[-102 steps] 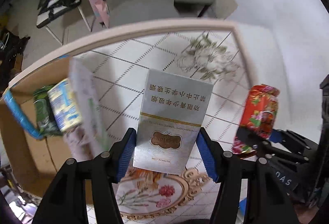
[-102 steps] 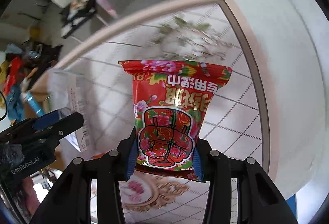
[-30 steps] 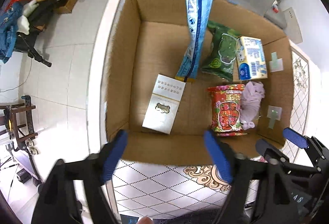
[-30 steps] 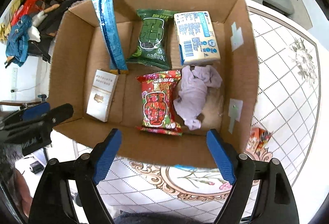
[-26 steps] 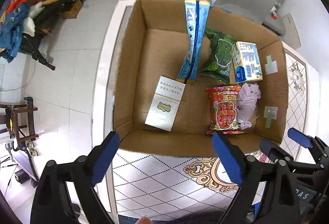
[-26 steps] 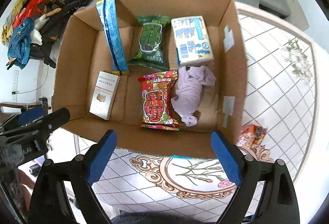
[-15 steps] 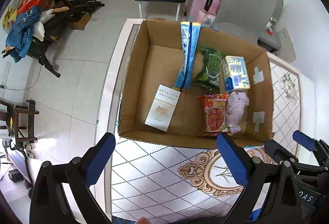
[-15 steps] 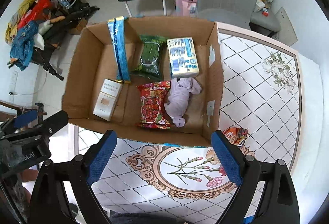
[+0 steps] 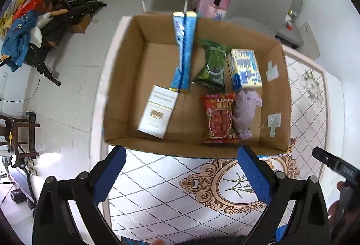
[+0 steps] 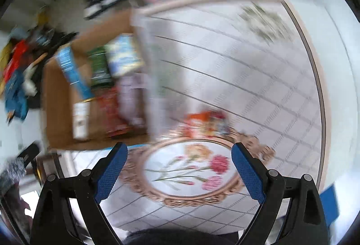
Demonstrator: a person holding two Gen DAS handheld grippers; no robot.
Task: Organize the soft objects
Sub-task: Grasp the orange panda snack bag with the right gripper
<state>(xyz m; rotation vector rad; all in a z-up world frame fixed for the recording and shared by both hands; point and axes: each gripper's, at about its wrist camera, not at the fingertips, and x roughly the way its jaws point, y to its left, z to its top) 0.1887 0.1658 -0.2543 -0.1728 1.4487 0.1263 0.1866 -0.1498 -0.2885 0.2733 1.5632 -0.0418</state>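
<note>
- The left gripper [image 9: 181,174] is spread wide and holds nothing; it hangs above the patterned bench [image 9: 157,188], with the cardboard box [image 9: 126,78] at its 12 o'clock.
- The right gripper [image 10: 178,167] is also wide and empty, over the flower medallion [image 10: 186,168] on the bench. A small orange and red packet [image 10: 207,123] lies at its 12 o'clock, just beyond the medallion.
- In the box lie a white carton [image 9: 157,113], a long blue pack [image 9: 183,51], a green bag [image 9: 212,65], a blue and yellow pack [image 9: 244,68], a red snack bag [image 9: 219,116] and a lilac cloth [image 9: 245,113] touching it.
- The step in hand appears to be fetching that last loose packet. To do it well, I would bring the right gripper low over it, line the jaws across its narrow side, and close gently, since a thin bag crumples or slides away.
- It sits just beside the box wall, so approach from the open bench side, not along the wall.
- The left view is sharp and shows the box contents plainly, but only a sliver of the packet at the box's near right corner.
- The right view is blurred, so box items are mere smears, yet it shows the packet whole.
</note>
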